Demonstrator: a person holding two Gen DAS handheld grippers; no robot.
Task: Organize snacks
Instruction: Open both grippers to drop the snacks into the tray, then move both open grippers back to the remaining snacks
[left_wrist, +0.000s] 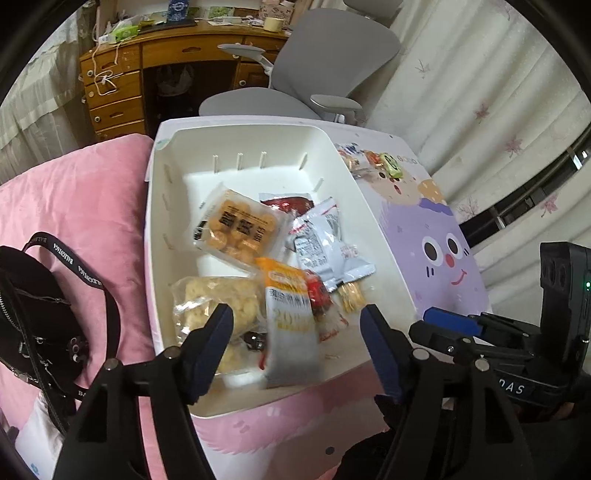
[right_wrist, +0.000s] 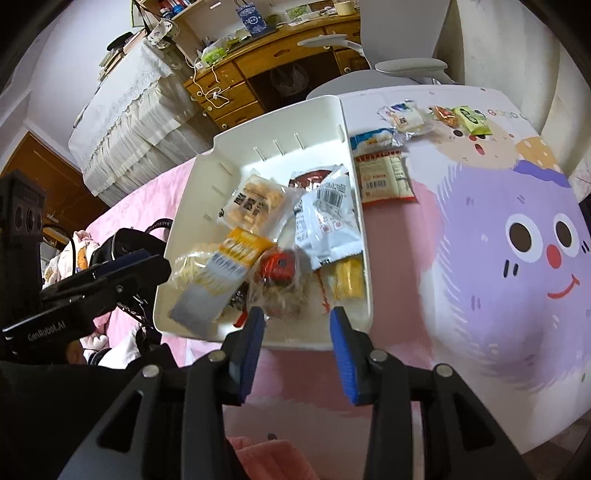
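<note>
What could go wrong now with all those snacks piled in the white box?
The orange-and-grey packet leans on top of the heap in the white box, so it might slide when another snack lands. The left claw hangs open right over the pile and could snag a crinkly wrapper. Several snacks, like the green packet, still lie loose on the cartoon table and could get knocked off.

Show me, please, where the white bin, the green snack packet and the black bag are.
white bin (right_wrist: 207, 206): right wrist view, on its bare left inner wall.
green snack packet (right_wrist: 472, 119): right wrist view, on the middle of the wrapper.
black bag (left_wrist: 33, 295): left wrist view, on the bag's body.
</note>
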